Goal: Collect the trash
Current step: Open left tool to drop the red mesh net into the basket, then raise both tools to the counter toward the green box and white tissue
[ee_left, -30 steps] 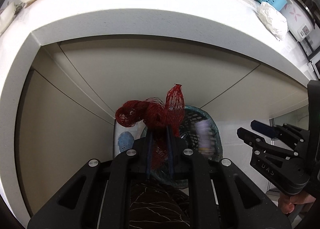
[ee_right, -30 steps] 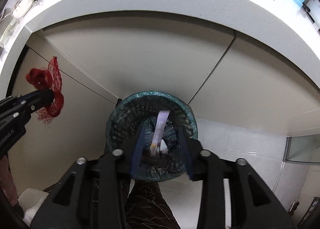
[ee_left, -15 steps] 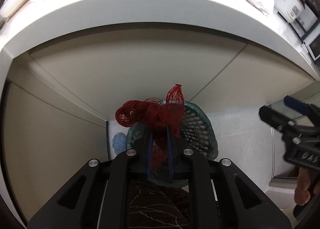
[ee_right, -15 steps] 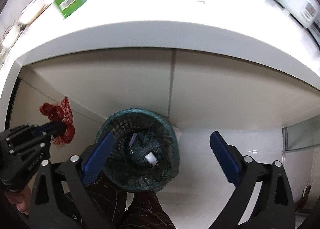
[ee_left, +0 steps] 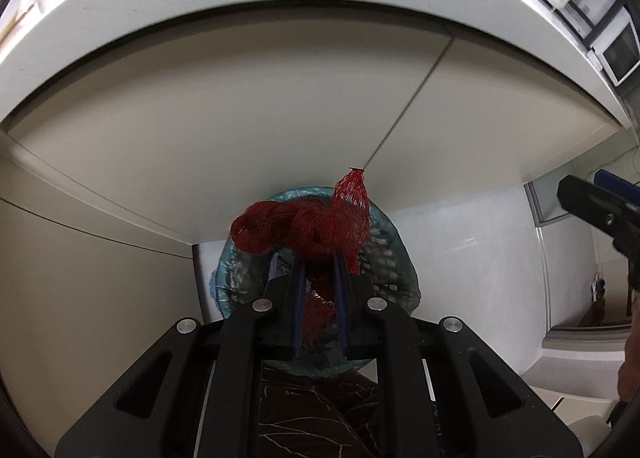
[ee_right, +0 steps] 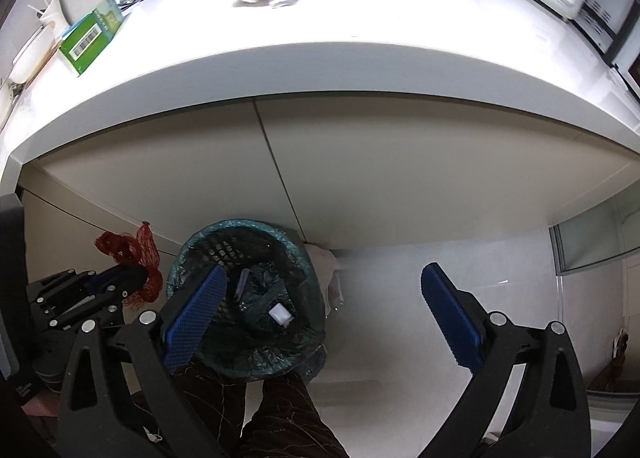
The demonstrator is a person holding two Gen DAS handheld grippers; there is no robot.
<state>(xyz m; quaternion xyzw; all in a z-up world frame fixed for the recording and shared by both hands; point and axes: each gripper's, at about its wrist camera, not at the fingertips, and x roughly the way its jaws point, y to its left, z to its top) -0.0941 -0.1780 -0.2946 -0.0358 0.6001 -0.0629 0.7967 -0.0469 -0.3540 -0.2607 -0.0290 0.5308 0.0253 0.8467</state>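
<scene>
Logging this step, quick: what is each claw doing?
Left claw: closed on the red mesh bag.
Right claw: open, empty.

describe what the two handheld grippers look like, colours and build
Both are matte black plastic linkage frames with round silver bolt heads at the pivots. The left gripper has two narrow dark blue finger pads set in black fingers. The right gripper carries broad, ridged blue pads on angular black arms with cut-out slots. No cables show. Dark brown patterned trousers appear beneath them.
</scene>
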